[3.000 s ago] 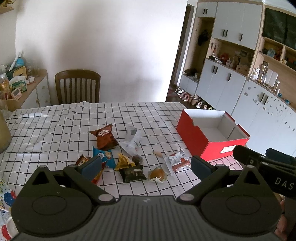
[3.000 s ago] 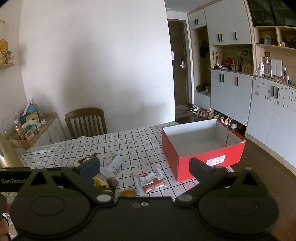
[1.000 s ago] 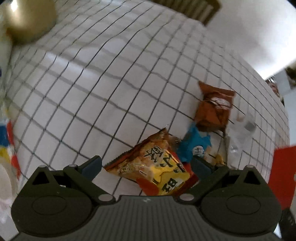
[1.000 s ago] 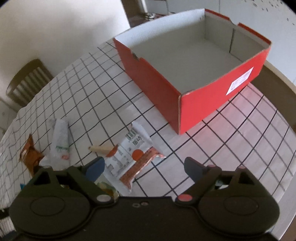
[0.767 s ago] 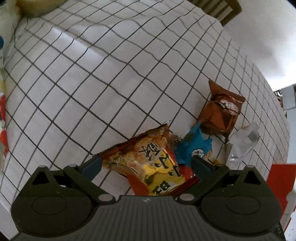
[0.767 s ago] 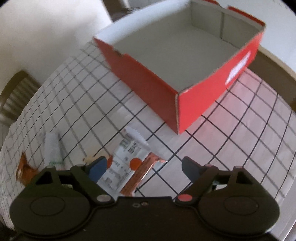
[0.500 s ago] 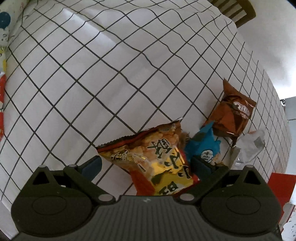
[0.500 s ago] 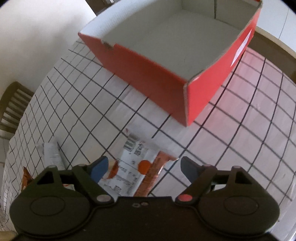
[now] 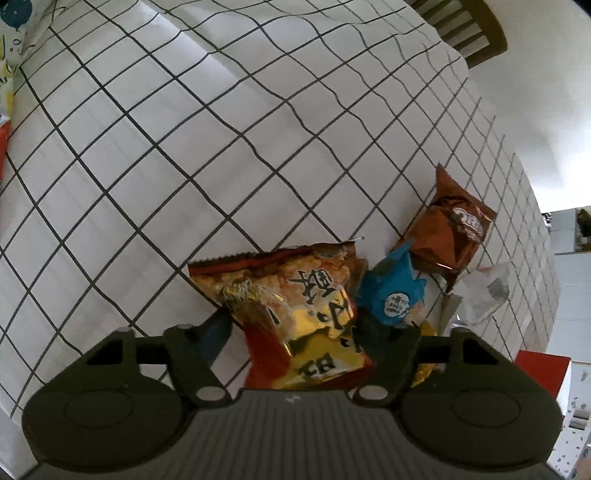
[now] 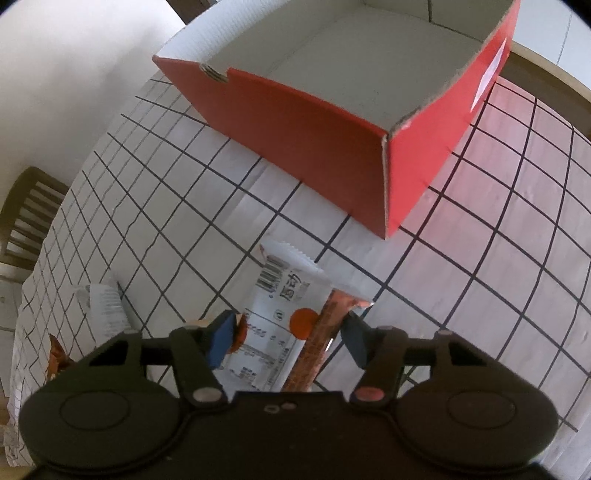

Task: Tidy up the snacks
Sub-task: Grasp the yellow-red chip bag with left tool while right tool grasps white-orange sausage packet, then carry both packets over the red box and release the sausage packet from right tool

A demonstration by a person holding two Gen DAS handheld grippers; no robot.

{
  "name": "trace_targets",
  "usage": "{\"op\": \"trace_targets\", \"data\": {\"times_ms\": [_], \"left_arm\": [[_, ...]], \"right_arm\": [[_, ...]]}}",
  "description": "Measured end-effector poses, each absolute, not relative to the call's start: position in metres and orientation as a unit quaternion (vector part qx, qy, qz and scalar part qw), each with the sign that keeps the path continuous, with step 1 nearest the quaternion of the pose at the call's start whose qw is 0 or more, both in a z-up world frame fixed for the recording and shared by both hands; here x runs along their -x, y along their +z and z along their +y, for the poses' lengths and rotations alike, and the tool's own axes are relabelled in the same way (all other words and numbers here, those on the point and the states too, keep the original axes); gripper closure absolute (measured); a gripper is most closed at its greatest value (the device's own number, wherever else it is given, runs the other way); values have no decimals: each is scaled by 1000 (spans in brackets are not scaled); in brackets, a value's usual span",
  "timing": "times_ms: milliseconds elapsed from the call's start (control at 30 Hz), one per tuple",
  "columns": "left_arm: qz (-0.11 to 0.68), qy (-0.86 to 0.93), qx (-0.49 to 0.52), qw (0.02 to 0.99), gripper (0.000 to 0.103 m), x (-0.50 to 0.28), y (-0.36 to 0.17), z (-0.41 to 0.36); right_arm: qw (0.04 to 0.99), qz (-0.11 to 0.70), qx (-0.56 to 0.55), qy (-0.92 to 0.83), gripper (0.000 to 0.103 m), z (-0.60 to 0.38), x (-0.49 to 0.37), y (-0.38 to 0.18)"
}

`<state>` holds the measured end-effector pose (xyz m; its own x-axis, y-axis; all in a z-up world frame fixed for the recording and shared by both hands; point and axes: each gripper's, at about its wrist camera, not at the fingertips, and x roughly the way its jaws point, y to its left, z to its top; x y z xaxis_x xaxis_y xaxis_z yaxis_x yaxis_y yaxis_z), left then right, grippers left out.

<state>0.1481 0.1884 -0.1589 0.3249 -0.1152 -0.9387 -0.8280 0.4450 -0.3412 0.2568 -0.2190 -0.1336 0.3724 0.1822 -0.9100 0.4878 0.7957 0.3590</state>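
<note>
In the left wrist view my left gripper [image 9: 295,332] has its jaws closing on both sides of a yellow-and-red snack bag [image 9: 295,306] that lies on the checked tablecloth [image 9: 184,147]. A blue packet [image 9: 395,291], a brown Oreo pack [image 9: 450,236] and a clear wrapper [image 9: 484,291] lie just beyond. In the right wrist view my right gripper [image 10: 288,338] has its jaws closing around a white-and-orange packet [image 10: 284,317]. The empty red box [image 10: 332,110] stands just past it.
A wooden chair shows in the left wrist view [image 9: 469,29] and in the right wrist view [image 10: 29,210] at the far table edge. A clear wrapper [image 10: 103,306] and a brown pack corner [image 10: 55,354] lie to the left. The table edge [image 10: 546,66] runs behind the box.
Both grippers have dropped from above the table down to the snacks. The jaws of each have narrowed onto the pack between them over the last half second.
</note>
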Motion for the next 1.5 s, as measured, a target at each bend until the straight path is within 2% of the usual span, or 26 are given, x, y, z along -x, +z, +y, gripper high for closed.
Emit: {"op": "trace_targets", "data": {"times_ms": [167,367,1000,1500], "left_arm": [[515,251,442,691,51,-142,-150,184],[513,245,435,698,56,-132,-145,182],[521,190,413,722,60,-95,-126,166],[508,74,346,785,60,-104,-67,105]], "right_arm": [[775,547,-302,-93,44,-221,-249,-130],[784,538,-299,-82,46,-228,-239,-120],[808,511,-291,-27,47,-244,-182,-71],[843,489,-218,44,48,-251,-156,-20]]}}
